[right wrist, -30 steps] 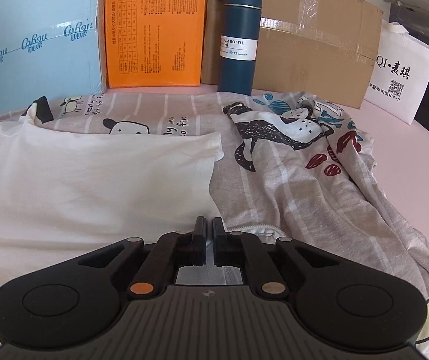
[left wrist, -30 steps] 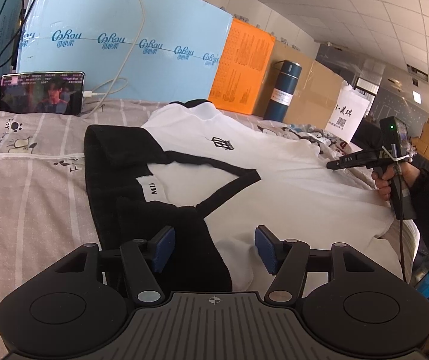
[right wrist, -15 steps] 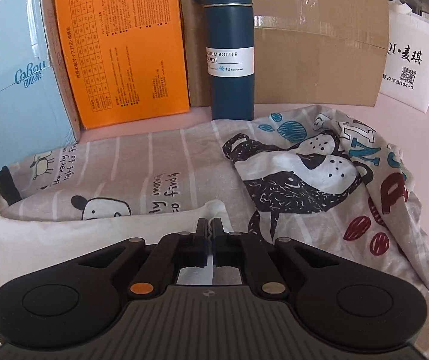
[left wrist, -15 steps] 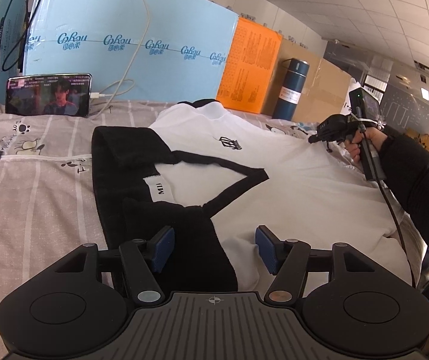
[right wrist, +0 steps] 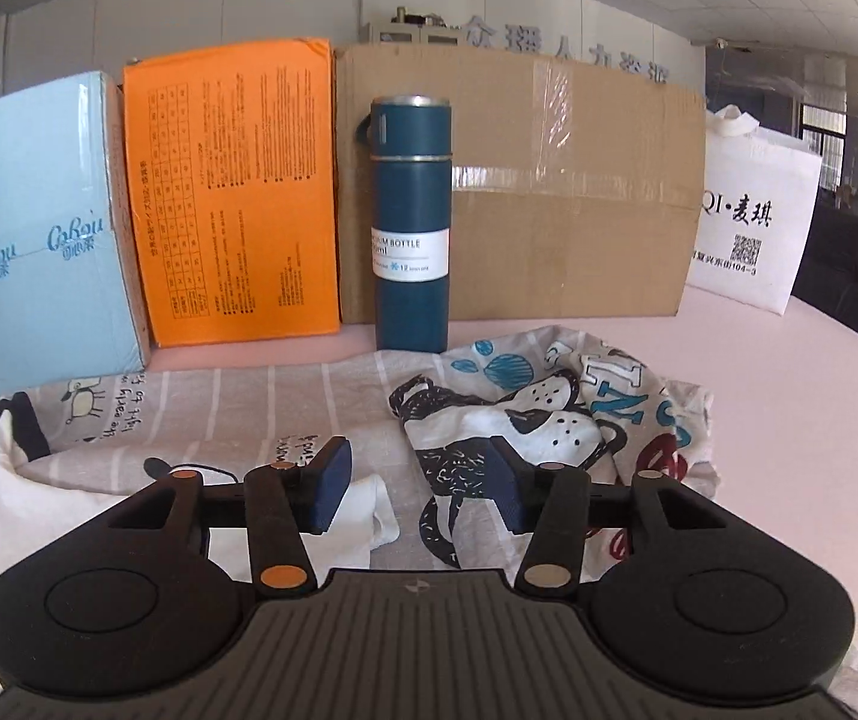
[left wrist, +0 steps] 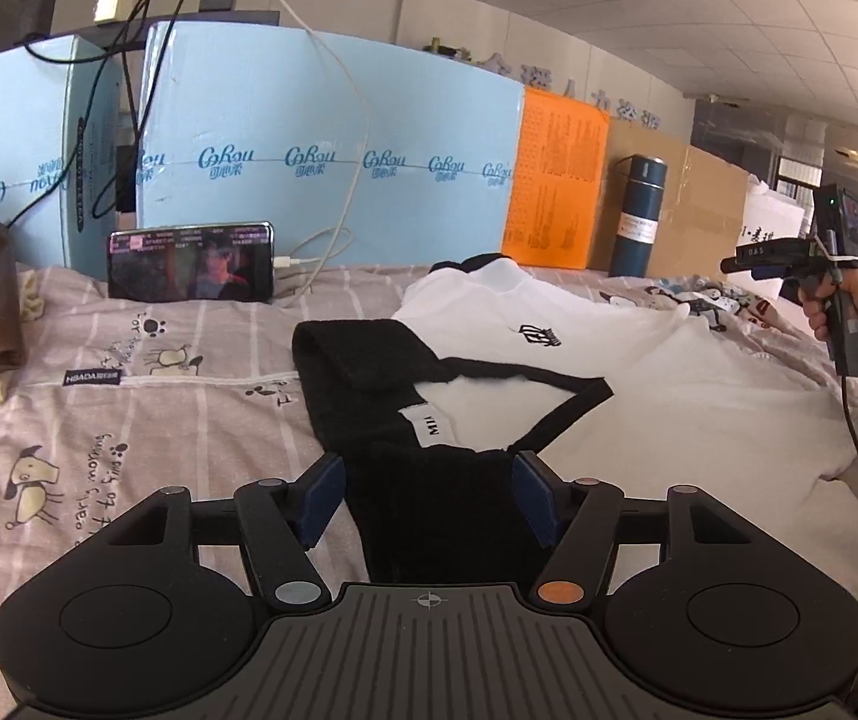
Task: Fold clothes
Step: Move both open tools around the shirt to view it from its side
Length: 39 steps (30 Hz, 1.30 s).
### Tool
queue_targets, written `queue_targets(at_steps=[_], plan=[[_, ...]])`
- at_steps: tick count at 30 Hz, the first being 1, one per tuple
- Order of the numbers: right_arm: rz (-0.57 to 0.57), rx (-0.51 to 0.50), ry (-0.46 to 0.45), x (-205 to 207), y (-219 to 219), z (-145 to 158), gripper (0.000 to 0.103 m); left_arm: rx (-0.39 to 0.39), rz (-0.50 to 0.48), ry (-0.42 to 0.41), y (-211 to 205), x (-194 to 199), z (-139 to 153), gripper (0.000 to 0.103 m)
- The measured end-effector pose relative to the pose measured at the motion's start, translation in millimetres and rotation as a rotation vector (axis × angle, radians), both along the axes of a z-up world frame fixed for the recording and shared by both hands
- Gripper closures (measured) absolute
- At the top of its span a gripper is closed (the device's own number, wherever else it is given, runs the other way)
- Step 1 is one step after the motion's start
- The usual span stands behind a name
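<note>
Nearest, the left gripper (left wrist: 428, 501) hangs over the black sleeve (left wrist: 429, 498) of the white shirt (left wrist: 669, 396), its jaws opening with nothing pinched between them. That sleeve already lies folded across the shirt's body, so one fold looks done; the far sleeve and the lengthwise folds seem left. The shirt lies flat on the striped bedsheet (left wrist: 159, 420), with free sheet toward the phone (left wrist: 191, 269). Farther off, the right gripper (right wrist: 421, 483) is raised, jaws opening and empty, above a printed garment (right wrist: 519, 420); the blue bottle (right wrist: 411, 228) and boxes bound the far edge.
</note>
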State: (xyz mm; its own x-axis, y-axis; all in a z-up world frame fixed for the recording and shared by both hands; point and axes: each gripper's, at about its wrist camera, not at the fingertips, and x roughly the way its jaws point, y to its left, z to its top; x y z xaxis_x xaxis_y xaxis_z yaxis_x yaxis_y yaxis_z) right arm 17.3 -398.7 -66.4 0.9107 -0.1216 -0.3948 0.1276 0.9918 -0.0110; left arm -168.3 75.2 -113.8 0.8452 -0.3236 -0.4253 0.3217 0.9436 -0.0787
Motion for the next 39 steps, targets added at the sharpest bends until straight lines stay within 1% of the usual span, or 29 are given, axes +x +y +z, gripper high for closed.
queue_targets(at_steps=[1, 2, 3, 4, 7, 9, 13, 14, 17, 20, 21, 23, 26, 30, 31, 32, 33, 35, 36, 37, 39], plan=[[0.024, -0.017, -0.037, -18.5, 2.1, 5.7, 0.043, 0.023, -0.039, -0.021, -1.9, -6.5, 2.0, 0.031], [0.049, -0.035, -0.069, -36.0, 4.1, 10.6, 0.04, 0.054, -0.087, -0.042, -5.4, -13.2, 3.6, 0.025], [0.073, -0.052, -0.101, -53.6, 6.1, 15.4, 0.034, 0.085, -0.134, -0.059, -9.6, -19.8, 4.5, 0.022], [0.103, -0.074, -0.133, -74.4, 9.2, 19.6, 0.029, 0.108, -0.175, -0.071, -13.5, -25.8, 4.9, 0.021], [0.156, -0.136, -0.184, -127.6, 13.5, 23.0, 0.025, 0.167, -0.298, -0.095, -28.2, -43.9, 3.5, 0.02], [0.214, -0.176, -0.188, -157.3, 16.4, 18.1, 0.022, 0.221, -0.361, -0.122, -40.0, -55.6, 0.2, 0.02], [0.372, -0.226, -0.136, -204.1, 28.4, -4.7, 0.021, 0.352, -0.48, -0.165, -62.8, -79.9, -10.9, 0.019], [0.412, -0.235, -0.113, -211.7, 32.7, -11.6, 0.021, 0.388, -0.498, -0.175, -68.1, -85.4, -14.1, 0.019], [0.531, -0.299, -0.054, -228.8, 52.9, -33.4, 0.021, 0.482, -0.474, -0.204, -81.0, -96.9, -23.1, 0.019], [0.613, -0.376, -0.012, -235.6, 72.4, -51.8, 0.021, 0.519, -0.478, -0.267, -92.2, -107.5, -26.3, 0.019], [0.624, -0.384, -0.005, -233.7, 75.2, -55.8, 0.021, 0.534, -0.493, -0.289, -97.3, -110.6, -28.4, 0.019], [0.642, -0.366, 0.004, -231.0, 77.1, -60.6, 0.021, 0.572, -0.513, -0.341, -108.2, -116.0, -33.3, 0.019], [0.676, -0.34, 0.008, -231.4, 78.6, -64.8, 0.021, 0.593, -0.54, -0.398, -120.3, -119.3, -37.0, 0.019], [0.723, -0.327, 0.025, -231.5, 82.0, -70.3, 0.021, 0.567, -0.601, -0.408, -129.5, -117.1, -42.2, 0.019], [0.735, -0.327, 0.029, -230.6, 83.8, -71.5, 0.021, 0.544, -0.608, -0.41, -129.4, -115.9, -41.6, 0.021], [0.748, -0.328, 0.032, -229.7, 85.7, -72.3, 0.021, 0.505, -0.617, -0.405, -127.6, -113.6, -39.8, 0.035], [0.76, -0.327, 0.032, -228.9, 87.1, -72.6, 0.021, 0.458, -0.628, -0.393, -125.2, -110.9, -37.5, 0.062], [0.786, -0.317, 0.032, -226.9, 87.8, -71.1, 0.021, 0.357, -0.607, -0.381, -119.9, -104.0, -34.3, 0.082], [0.796, -0.311, 0.032, -225.9, 87.6, -70.3, 0.021, 0.308, -0.59, -0.37, -116.6, -99.5, -32.9, 0.09], [0.804, -0.306, 0.034, -224.9, 87.3, -69.4, 0.021, 0.246, -0.568, -0.349, -112.4, -93.3, -30.5, 0.092], [0.822, -0.296, 0.039, -224.6, 86.0, -68.5, 0.021, 0.115, -0.503, -0.297, -103.3, -79.3, -24.6, 0.093]])
